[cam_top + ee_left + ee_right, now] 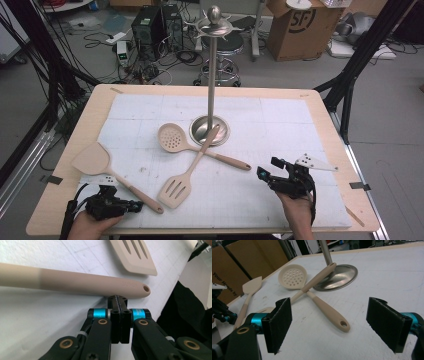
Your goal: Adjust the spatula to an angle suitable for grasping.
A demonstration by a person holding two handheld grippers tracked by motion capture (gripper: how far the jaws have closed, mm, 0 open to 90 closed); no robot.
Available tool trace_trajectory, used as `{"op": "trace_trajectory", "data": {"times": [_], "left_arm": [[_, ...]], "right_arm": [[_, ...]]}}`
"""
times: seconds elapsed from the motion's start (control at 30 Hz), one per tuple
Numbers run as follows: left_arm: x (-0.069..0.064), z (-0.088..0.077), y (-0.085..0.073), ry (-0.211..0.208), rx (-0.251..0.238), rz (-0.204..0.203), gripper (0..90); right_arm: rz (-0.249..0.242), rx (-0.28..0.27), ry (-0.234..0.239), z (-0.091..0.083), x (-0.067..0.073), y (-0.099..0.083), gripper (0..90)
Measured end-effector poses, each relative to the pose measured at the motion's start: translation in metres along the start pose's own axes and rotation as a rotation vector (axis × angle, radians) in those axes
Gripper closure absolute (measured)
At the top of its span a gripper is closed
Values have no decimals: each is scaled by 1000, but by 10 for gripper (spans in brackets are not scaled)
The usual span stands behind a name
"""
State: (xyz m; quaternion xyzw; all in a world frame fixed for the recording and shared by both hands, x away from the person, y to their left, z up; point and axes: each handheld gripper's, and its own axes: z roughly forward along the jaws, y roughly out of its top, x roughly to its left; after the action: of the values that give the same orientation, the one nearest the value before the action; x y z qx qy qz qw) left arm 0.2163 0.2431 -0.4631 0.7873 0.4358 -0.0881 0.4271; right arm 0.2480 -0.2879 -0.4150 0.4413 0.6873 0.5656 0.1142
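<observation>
tools sit low at the near edge of the bench [320,107]. left tool [136,205] has its jaws pressed together, pinching nothing, tip just beside the handle end of the turner [112,172], which lies flat on the white mat [280,120]. right tool [263,174] is spread wide and holds nothing. ahead of it the skimmer [200,147] and slotted turner [187,175] lie crossed, near the stand [212,85].
</observation>
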Motion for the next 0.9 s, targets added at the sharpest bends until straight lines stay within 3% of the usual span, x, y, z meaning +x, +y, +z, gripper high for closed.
{"op": "trace_trajectory", "data": {"times": [0.9], "left_arm": [[0, 9, 8, 27, -32, -8, 898]], "right_arm": [[2, -12, -7, -3, -1, 0, 197]]}}
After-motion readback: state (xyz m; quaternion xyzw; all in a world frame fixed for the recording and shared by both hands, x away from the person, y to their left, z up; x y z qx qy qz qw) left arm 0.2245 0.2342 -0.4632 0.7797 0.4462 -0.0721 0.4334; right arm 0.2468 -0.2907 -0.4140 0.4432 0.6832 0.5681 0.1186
